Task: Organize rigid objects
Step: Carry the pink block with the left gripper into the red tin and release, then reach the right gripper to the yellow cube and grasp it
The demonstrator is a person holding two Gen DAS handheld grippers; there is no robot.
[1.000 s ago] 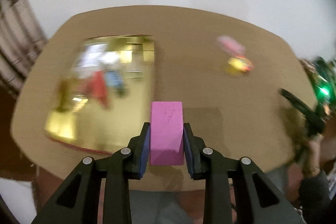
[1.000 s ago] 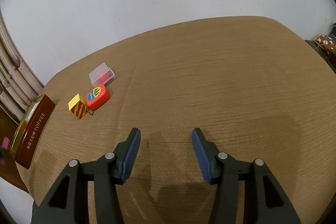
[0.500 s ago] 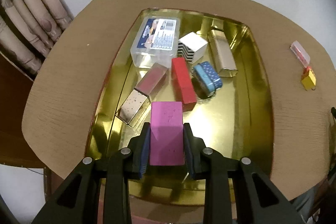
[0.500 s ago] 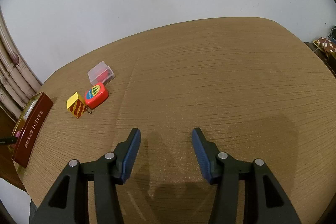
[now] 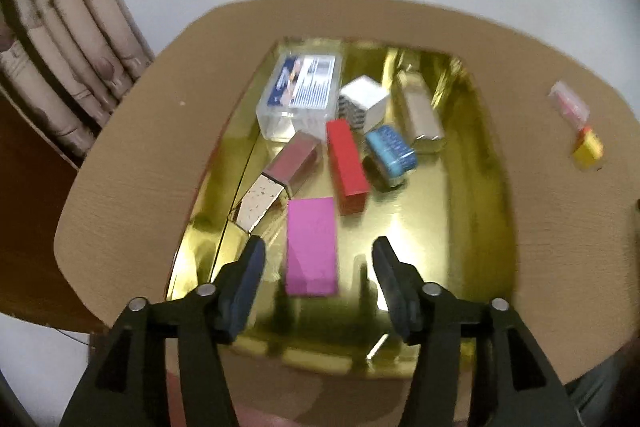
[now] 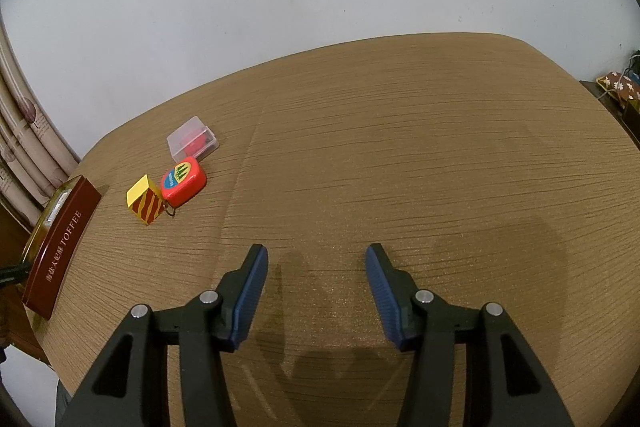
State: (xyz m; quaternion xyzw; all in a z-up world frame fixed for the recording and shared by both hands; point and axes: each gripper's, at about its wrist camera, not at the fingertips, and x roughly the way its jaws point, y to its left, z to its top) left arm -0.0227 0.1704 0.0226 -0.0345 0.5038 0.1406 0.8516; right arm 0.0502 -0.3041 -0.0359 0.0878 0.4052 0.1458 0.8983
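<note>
My left gripper [image 5: 318, 257] is open above the gold tray [image 5: 480, 211]. A pink block [image 5: 311, 246] lies in the tray between and just beyond its fingers, free of them. Further in the tray lie a red block [image 5: 347, 161], a blue tin [image 5: 391, 149], a clear plastic box [image 5: 302, 99], a striped white cube [image 5: 362, 103], a gold box [image 5: 422, 119] and a mirrored box [image 5: 280, 177]. My right gripper [image 6: 316, 269] is open and empty over bare table. A yellow striped cube [image 6: 145, 199], a red tape measure [image 6: 183, 181] and a small clear case [image 6: 193, 143] lie to its far left.
The tray's red outer wall [image 6: 60, 247], lettered TOFFEE, shows at the left table edge in the right wrist view. Curtains [image 5: 60, 59] hang behind the table's left corner. The yellow cube [image 5: 587, 149] and clear case [image 5: 568, 103] lie right of the tray.
My left gripper swung over the tray with the pink block, then opened; the block now lies in the tray. My right gripper has stayed open and nearly still.
</note>
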